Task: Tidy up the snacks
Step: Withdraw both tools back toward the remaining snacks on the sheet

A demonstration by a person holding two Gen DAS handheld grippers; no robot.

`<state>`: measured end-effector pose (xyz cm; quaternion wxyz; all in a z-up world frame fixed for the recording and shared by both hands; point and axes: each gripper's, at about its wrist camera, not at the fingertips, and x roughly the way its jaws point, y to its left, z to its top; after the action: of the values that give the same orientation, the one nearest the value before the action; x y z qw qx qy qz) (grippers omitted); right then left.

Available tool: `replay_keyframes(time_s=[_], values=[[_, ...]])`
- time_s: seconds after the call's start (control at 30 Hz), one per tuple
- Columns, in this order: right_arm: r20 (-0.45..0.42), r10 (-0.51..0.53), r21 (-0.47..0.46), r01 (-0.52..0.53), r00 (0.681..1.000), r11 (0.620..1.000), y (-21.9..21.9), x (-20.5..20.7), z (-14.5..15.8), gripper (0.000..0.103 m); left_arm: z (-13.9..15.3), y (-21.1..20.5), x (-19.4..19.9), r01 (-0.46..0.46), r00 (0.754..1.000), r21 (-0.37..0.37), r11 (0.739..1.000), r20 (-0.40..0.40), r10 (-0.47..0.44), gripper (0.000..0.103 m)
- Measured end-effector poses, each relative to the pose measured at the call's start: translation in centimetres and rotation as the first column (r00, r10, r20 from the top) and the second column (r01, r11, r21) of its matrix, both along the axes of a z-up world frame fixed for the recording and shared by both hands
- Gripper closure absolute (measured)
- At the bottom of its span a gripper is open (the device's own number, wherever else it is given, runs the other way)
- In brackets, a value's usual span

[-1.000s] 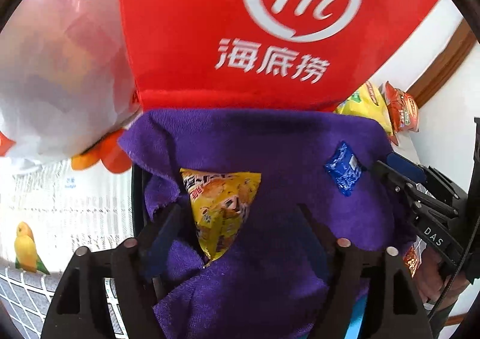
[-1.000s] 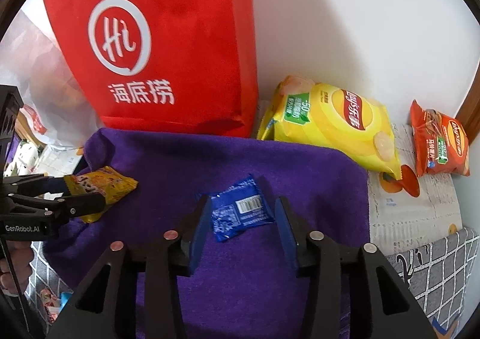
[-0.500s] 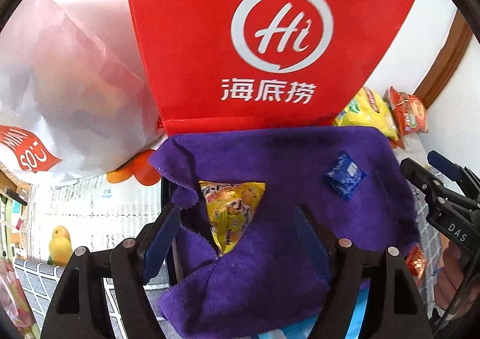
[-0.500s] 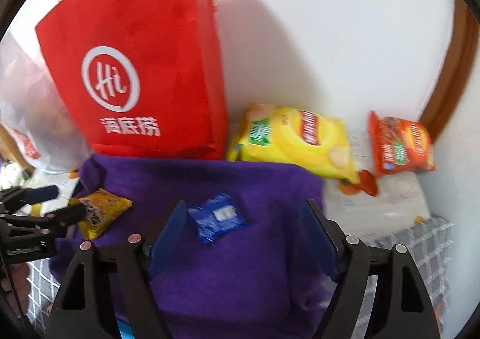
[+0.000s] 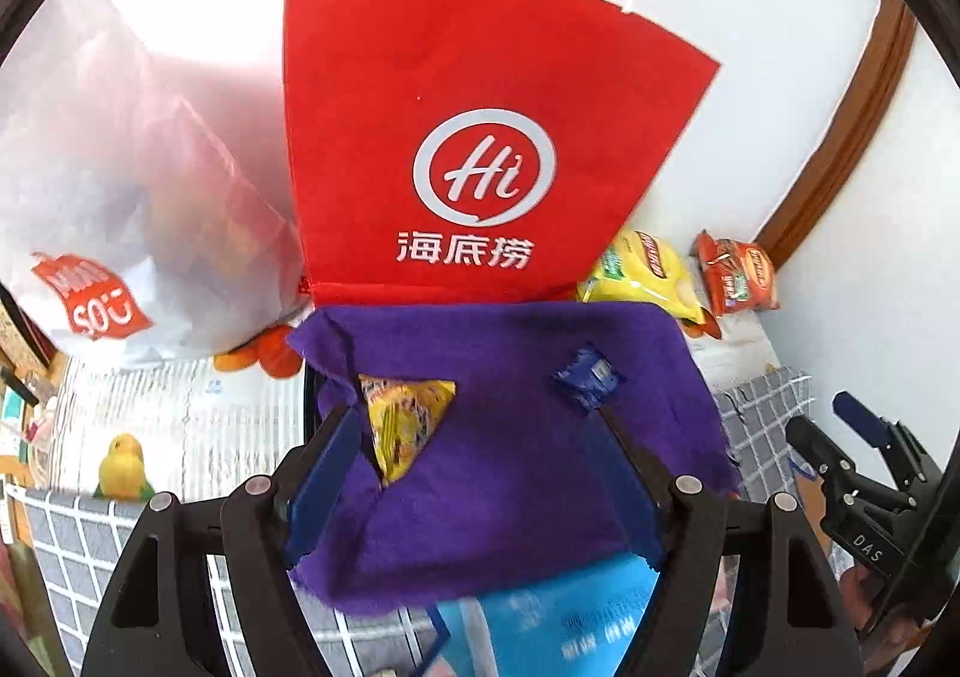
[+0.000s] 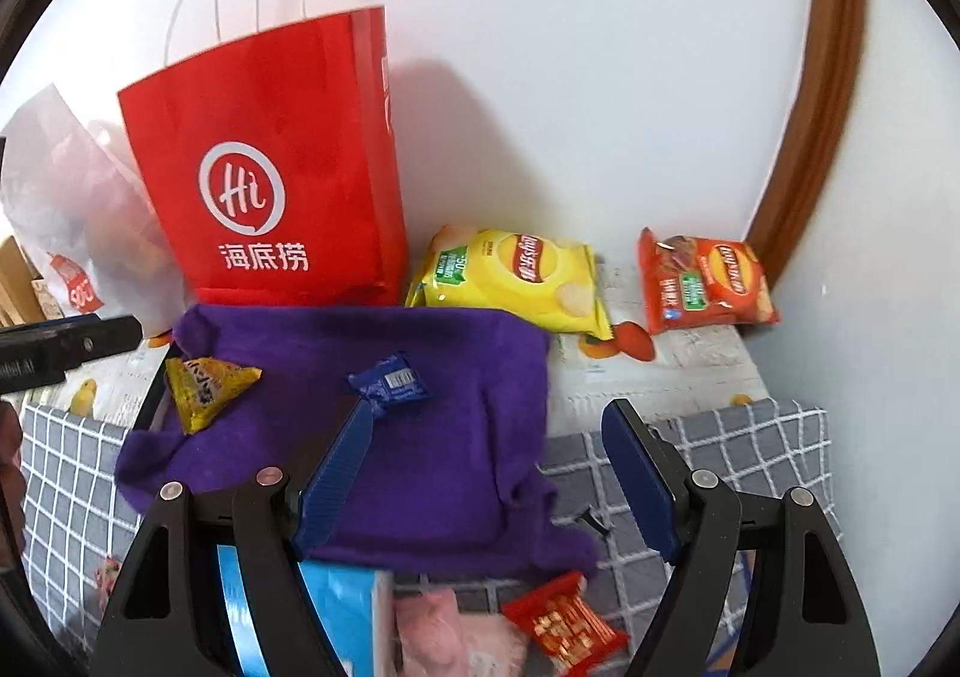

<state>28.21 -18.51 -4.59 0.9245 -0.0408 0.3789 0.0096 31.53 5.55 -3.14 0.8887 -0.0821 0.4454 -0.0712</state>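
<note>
A purple cloth (image 5: 510, 365) (image 6: 450, 437) lies spread in front of a red paper bag (image 5: 480, 137) (image 6: 270, 167). On it rest a yellow triangular snack packet (image 5: 405, 425) (image 6: 207, 383) and a small blue snack packet (image 5: 588, 383) (image 6: 390, 380), apart from each other. My left gripper (image 5: 474, 414) hovers open above the cloth, with the yellow packet lying below near its left finger, untouched. My right gripper (image 6: 486, 408) is open wide over the cloth's right edge, holding nothing; the blue packet lies just past its left fingertip.
Yellow chips bag (image 6: 516, 281) and red chips bag (image 6: 702, 281) lie by the wall at the right. A white plastic bag (image 5: 120, 197) stands left of the red bag. A small red packet (image 6: 564, 632), a pink packet (image 6: 432, 629) and a blue box (image 6: 336, 605) lie near me on the checked cloth (image 6: 750, 437).
Both grippers have drawn back and up from the cloth. The right jaws have widened away from the blue packet, which stays on the cloth. The yellow packet has not moved.
</note>
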Motion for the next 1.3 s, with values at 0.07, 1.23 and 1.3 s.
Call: replay_keyframes(time_s=[0.07,1.23,1.3], values=[[-0.012,0.003,0.015,-0.003,1.000,1.000,-0.5,-0.9,0.2,0.024,0.4,0.1,-1.3,-0.018,1.000,0.020,1.000,0.009,0.017,0.028],[-0.045,-0.002,0.103,0.007,0.999,0.995,-5.6,-12.5,-4.0,0.024,-3.2,0.8,-15.7,-0.068,0.998,0.088,0.994,-0.007,0.069,0.027],[-0.054,-0.026,0.107,0.032,0.998,0.994,-6.4,-12.6,-4.8,0.024,-3.9,1.3,-15.6,-0.071,0.997,0.071,0.995,-0.027,0.073,0.027]])
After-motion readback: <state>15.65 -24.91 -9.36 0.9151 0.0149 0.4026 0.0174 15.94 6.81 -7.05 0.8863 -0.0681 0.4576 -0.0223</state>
